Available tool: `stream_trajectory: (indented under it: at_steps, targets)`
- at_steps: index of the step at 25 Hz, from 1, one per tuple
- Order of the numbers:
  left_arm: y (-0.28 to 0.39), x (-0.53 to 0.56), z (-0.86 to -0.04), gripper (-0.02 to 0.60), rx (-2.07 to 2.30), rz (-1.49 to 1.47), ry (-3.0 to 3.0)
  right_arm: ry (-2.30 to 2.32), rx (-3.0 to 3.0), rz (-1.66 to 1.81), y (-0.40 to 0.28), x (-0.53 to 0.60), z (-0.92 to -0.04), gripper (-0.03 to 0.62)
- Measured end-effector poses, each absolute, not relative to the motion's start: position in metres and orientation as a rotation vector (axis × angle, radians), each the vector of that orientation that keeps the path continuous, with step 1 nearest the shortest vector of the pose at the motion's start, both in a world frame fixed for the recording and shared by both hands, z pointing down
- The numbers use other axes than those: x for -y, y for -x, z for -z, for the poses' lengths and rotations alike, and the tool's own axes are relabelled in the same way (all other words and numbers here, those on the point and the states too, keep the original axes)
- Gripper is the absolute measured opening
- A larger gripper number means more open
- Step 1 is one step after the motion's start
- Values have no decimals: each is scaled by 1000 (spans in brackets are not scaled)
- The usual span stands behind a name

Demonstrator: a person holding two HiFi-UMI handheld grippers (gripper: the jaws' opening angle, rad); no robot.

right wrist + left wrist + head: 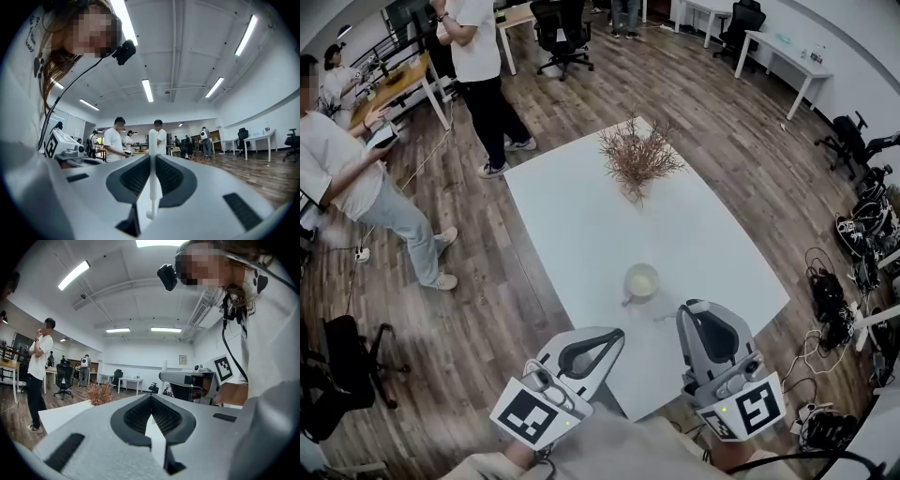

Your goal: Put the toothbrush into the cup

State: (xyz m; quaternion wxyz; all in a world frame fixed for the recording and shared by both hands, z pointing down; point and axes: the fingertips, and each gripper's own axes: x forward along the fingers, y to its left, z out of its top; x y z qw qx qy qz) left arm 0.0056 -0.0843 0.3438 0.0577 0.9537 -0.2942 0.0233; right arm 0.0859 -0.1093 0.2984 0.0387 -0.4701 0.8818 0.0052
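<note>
Near the cup [641,281] on the surface [581,206], my right tongs [151,159] are clamping the toothbrush [152,138] while the left tongs [151,399] are sitting closed and empty. I'm aiming to centre it over the rim before lowering.

The cup [641,280] stands on the table [572,220], dried plant [637,157] behind it, left claw [615,336] and right claw [692,311] before it

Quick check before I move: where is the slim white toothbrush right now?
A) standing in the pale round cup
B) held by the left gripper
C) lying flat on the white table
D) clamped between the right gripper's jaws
D: the right gripper view shows the slim white toothbrush upright, pinched between the shut jaws of the right gripper, while the pale round cup sits apart from it on the white table.
</note>
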Motion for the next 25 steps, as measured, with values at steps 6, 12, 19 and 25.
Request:
stream_trajectory:
  at_steps: [6, 12, 19, 25]
  targets:
    - [-14, 113, -353, 9, 863, -92, -2870, 1459, -2699, 35, -88, 147, -314, 46]
    - [-14, 131, -366, 9, 852, -120, -2839, 1483, -2713, 42, -85, 176, -346, 46]
    - [-16, 147, -376, 8, 839, -141, -2822, 1499, -2715, 87, -84, 201, -387, 46]
    - [-21, 157, -389, 8, 826, -175, -2795, 1507, -2716, 136, -86, 212, -411, 46]
